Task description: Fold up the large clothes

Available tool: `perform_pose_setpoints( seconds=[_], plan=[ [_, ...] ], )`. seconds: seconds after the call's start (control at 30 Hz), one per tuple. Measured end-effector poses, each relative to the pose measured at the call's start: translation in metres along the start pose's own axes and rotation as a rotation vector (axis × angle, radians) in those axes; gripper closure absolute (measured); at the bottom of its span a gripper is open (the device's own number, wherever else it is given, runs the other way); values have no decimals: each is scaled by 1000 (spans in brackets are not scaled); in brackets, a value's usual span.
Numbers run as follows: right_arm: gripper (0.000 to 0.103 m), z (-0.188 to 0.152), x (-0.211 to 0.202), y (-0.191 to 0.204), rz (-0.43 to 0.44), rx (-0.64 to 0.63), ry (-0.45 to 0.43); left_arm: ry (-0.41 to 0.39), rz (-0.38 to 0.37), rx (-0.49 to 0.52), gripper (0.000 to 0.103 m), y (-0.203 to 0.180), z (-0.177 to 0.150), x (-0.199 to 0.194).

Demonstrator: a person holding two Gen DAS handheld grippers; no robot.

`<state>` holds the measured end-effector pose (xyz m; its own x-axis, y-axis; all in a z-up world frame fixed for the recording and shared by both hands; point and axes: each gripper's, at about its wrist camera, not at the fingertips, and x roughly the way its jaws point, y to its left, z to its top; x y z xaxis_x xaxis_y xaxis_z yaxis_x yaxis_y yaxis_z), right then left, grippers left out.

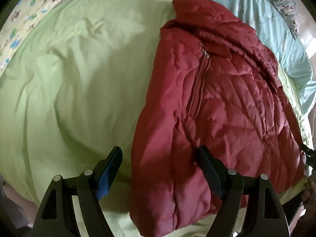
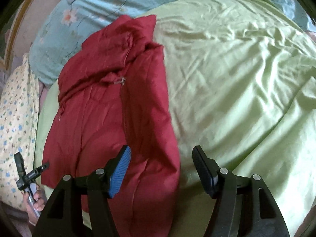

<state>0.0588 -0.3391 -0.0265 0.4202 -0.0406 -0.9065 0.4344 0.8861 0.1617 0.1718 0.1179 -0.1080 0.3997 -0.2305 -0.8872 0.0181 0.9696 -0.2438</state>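
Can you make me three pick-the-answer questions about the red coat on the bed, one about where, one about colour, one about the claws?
1. Where does the red coat lie?
A. On the green quilt
B. On the floor
C. On a chair

2. What colour is the bedding with flowers behind the coat?
A. Black
B. Light blue
C. Orange

3. How are the two claws right now?
A. Both squeezing the coat
B. One is holding a pillow
C. Both open, gripping nothing

Answers:
1. A: green quilt shows all around the coat in both wrist views.
2. B: the flowered cloth past the collar is light blue.
3. C: the left claw and the right claw both stand apart above the coat's edge, with no cloth pinched between the pads.
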Motion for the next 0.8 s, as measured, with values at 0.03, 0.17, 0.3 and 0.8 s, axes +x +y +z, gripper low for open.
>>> perform_pose_setpoints(
  seconds=[0.03,0.17,0.3,0.8],
  plan=[
    [36,-1,0,1,11,-9,5,8,0,-7,24,1,-1,2],
    [36,-5,1,2,53,-29,16,45,-9,-34,24,4,-3,7],
    [34,-10,3,3,100,-43,35,64,-2,-65,24,3,-4,10],
    [36,-11,15,-2,221,-70,131,58,19,-26,37,-22,-12,9]
  ],
)
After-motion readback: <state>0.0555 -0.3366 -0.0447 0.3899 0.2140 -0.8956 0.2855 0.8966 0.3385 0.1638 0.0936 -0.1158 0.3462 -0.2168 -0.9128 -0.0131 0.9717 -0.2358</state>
